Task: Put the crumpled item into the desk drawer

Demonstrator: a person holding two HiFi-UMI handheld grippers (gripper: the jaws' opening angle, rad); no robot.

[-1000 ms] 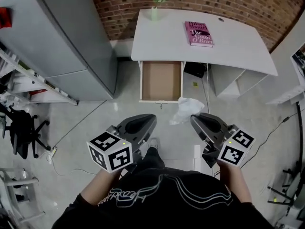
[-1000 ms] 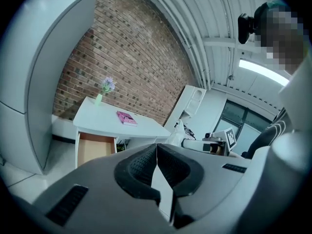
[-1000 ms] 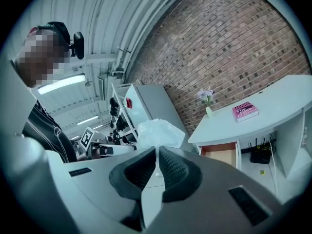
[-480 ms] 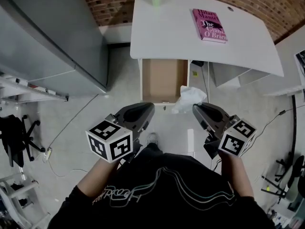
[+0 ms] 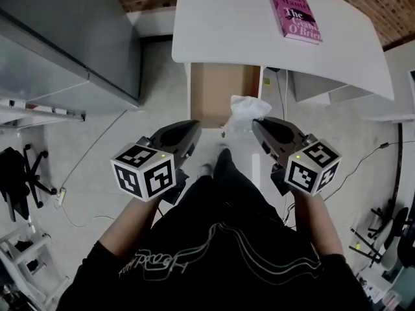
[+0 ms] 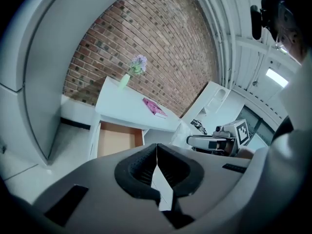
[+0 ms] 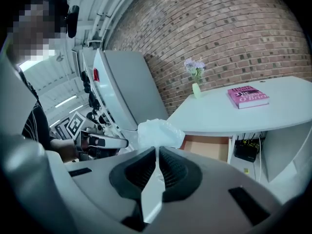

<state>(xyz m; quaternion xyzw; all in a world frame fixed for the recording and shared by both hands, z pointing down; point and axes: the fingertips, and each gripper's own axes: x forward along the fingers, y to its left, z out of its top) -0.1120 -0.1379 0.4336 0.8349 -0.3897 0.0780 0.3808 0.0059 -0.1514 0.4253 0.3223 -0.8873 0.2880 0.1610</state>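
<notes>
One crumpled item [image 5: 245, 109], one drawer [image 5: 217, 89], one book [image 5: 296, 16].

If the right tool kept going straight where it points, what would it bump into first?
Probably the open drawer. The right tool, shut on the crumpled white item, points slightly downward at the drawer's front right corner; depth is unclear, so it may catch the front edge first.

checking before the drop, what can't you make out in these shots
- Back of the drawer: head view, under the desk top.
- Its front right corner: head view, covered by the crumpled item in the right gripper.
- Dark box under the desk: right gripper view, small, shadowed.
</notes>
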